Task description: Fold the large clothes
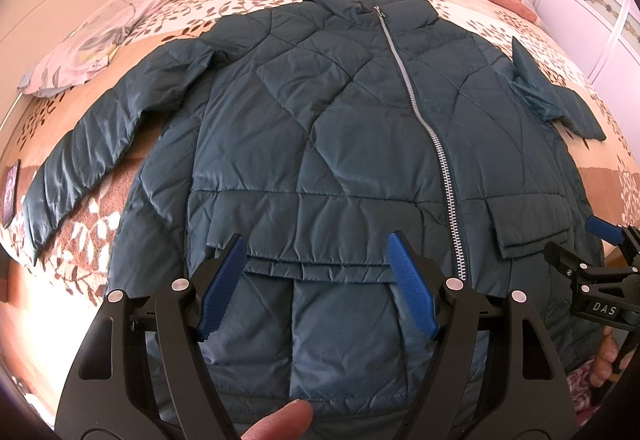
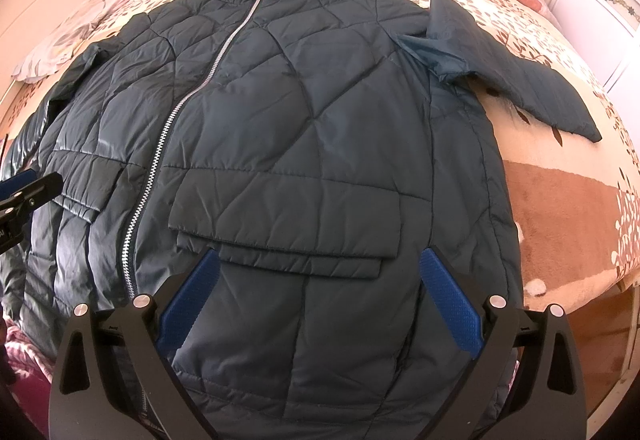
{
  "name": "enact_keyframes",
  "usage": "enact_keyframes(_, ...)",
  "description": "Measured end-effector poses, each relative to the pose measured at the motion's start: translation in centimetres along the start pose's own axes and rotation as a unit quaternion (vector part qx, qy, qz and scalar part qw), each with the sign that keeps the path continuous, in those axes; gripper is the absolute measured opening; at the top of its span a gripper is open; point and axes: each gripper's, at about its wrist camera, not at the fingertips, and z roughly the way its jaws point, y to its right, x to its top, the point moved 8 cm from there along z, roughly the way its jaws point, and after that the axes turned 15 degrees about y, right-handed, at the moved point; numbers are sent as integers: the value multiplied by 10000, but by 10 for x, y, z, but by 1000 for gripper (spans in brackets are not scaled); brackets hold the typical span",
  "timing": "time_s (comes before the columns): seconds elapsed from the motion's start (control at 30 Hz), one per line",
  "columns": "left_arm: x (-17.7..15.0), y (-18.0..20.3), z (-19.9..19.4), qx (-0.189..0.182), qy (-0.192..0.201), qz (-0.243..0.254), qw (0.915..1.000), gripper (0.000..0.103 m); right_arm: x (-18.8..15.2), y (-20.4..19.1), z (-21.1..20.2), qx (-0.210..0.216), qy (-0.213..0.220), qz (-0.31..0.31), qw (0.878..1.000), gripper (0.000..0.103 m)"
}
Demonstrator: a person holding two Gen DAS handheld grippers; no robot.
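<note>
Bed with peach leaf-print cover; pillows and striped blankets stacked at its far end. One dark teal quilted jacket, spread flat front-up across the bed, silver zipper closed on a diagonal, sleeves out to either side, flap pockets low on the front. Left gripper: blue pads wide apart over the lower front, holding nothing. Right gripper: likewise spread, empty, above the pocket flap.
</note>
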Motion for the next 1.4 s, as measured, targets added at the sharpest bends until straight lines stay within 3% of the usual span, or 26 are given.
enact_keyframes(1.17, 0, 0, 0, -4, -24, -6, 10000, 73, -1, 1, 0, 8, 16, 18, 10000, 97)
enact_keyframes(1.4, 2, 1, -4, -42, 55, 87, 9999, 73, 17, 35, -7, -189, 313, 540, 9979, 97)
